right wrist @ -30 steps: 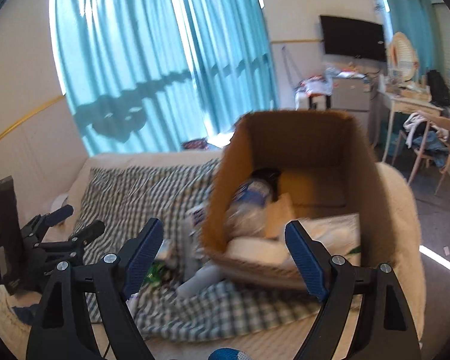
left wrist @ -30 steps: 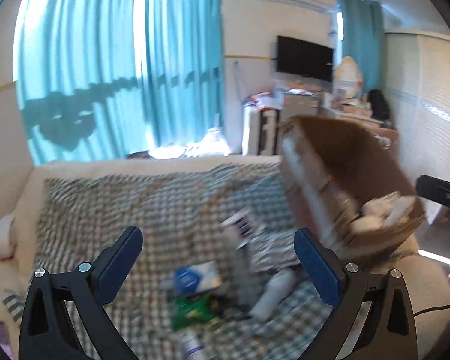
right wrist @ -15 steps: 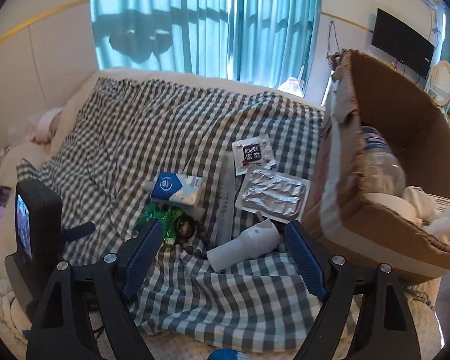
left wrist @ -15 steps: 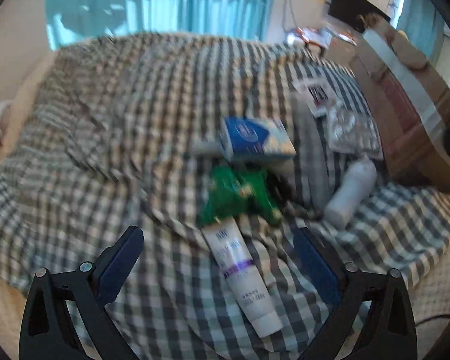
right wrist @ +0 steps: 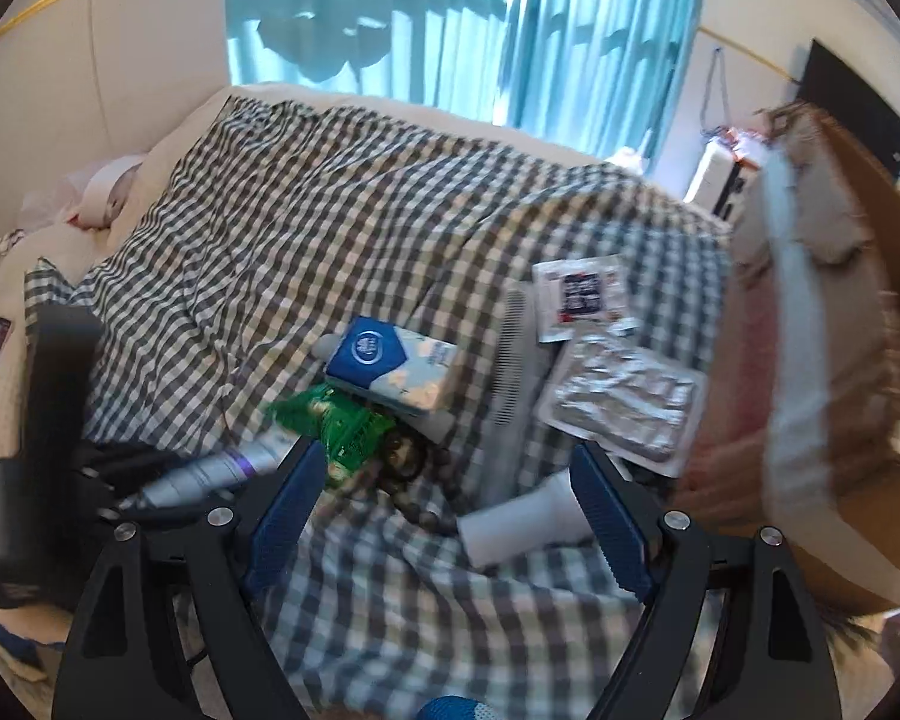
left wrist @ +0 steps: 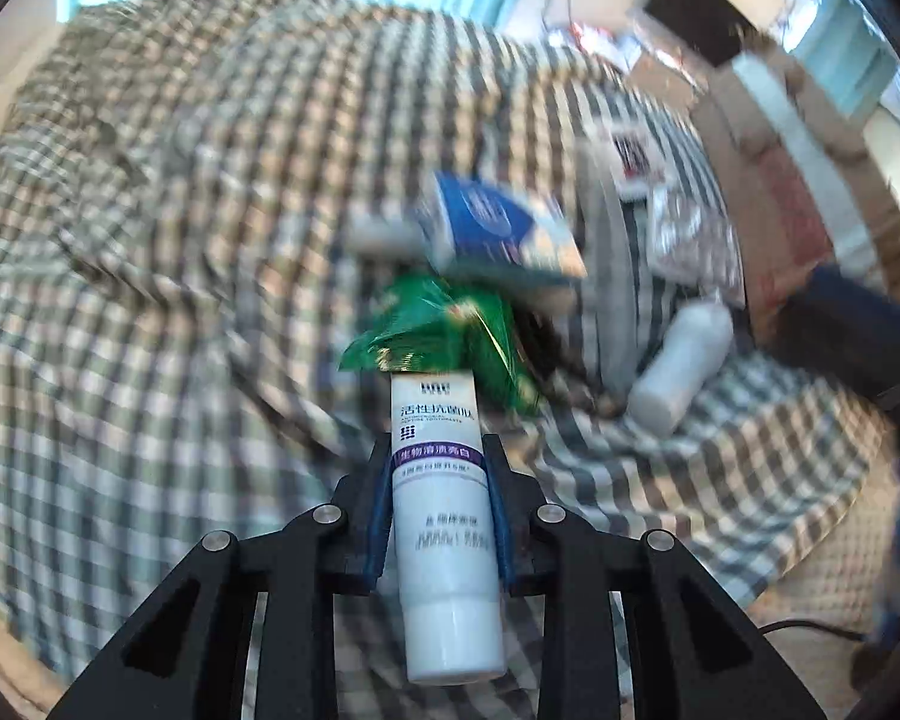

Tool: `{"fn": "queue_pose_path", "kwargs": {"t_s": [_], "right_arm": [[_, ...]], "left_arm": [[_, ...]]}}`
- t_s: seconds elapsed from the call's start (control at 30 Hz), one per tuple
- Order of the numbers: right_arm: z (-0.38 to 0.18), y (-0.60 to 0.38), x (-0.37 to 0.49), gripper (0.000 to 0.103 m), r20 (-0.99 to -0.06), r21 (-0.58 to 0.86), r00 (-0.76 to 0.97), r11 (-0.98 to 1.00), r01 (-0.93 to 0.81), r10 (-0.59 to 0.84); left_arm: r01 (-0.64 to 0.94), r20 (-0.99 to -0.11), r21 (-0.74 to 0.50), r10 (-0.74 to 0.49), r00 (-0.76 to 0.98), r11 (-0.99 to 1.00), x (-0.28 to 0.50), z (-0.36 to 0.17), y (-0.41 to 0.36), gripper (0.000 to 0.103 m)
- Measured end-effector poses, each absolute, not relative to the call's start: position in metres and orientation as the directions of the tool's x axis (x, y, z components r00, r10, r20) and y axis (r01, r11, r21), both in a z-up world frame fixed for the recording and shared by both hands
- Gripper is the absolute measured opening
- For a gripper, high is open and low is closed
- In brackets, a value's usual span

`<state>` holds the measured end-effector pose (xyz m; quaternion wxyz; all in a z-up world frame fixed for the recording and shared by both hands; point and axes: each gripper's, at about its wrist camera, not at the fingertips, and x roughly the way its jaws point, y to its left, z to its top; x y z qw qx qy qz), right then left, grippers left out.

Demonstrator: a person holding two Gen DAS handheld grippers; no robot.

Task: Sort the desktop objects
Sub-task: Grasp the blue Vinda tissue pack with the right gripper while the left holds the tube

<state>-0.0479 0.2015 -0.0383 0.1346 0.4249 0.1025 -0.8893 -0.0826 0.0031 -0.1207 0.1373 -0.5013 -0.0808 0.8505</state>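
Both grippers have been brought down from the room-level outlook of a second ago to the cluttered checked blanket (right wrist: 342, 228), and the left gripper (left wrist: 438, 474), then held wide, is now closing on the white toothpaste tube (left wrist: 444, 516), which is seen between the blue pads with both pads against its sides. The right gripper (right wrist: 444, 510) is held wide open with nothing gripped; a white bottle (right wrist: 522, 519) lies on the blanket between its jaws, untouched. At the right edge of the bed the cardboard box (right wrist: 834, 324) is seen close beside the pile, leaving little room on that side, while a broad stretch of blanket toward the curtains (right wrist: 450, 18) is free. Beyond the tube tip a green packet (left wrist: 444, 336) is pressed against it, with a blue-and-white carton (left wrist: 498, 228) lying just past that. A foil blister pack (right wrist: 624, 396) and a small white sachet (right wrist: 582, 294) lie near the box.
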Motion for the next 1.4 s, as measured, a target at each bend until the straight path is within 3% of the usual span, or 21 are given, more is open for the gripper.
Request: {"fn": "queue_pose_path", "kwargs": {"t_s": [0.13,0.3,0.63,0.7,0.73,0.9,1.23,1.4], "right_arm": [[-0.058,0.191,-0.073,0.083,-0.794,0.007,-0.570,-0.940,0.340,-0.212],[-0.086,0.171,-0.104,0.091,-0.814,0.023,-0.544,-0.947,0.319,-0.203],[-0.118,0.151,-0.139,0.092,-0.841,0.005,-0.521,-0.964,0.265,-0.148],[-0.119,0.154,-0.139,0.077,-0.836,0.013,-0.527,-0.965,0.262,-0.154],[-0.119,0.157,-0.139,0.077,-0.834,0.031,-0.526,-0.965,0.261,-0.169],[-0.104,0.171,-0.126,0.076,-0.816,0.035,-0.553,-0.970,0.242,-0.167],[-0.026,0.185,-0.071,0.076,-0.764,0.000,-0.618,-0.958,0.288,-0.186],[0.025,0.212,-0.026,0.076,-0.706,-0.030,-0.678,-0.949,0.315,-0.203]], "left_arm": [[-0.099,-0.802,-0.265,0.276,-0.530,-0.959,-0.086,-0.106,-0.024,0.027],[-0.048,-0.815,-0.222,0.212,-0.540,-0.974,-0.093,-0.121,-0.040,0.023],[-0.018,-0.824,-0.279,0.249,-0.509,-0.960,-0.109,-0.162,-0.056,0.025],[-0.023,-0.828,-0.272,0.247,-0.503,-0.962,-0.110,-0.168,-0.057,0.025],[-0.024,-0.825,-0.279,0.253,-0.506,-0.960,-0.109,-0.170,-0.056,0.025],[-0.018,-0.787,-0.338,0.293,-0.543,-0.941,-0.102,-0.163,-0.071,0.016],[-0.135,-0.667,-0.366,0.360,-0.652,-0.921,-0.068,-0.105,-0.067,0.016],[-0.208,-0.606,-0.348,0.389,-0.694,-0.914,-0.056,-0.050,-0.037,0.016]]}}
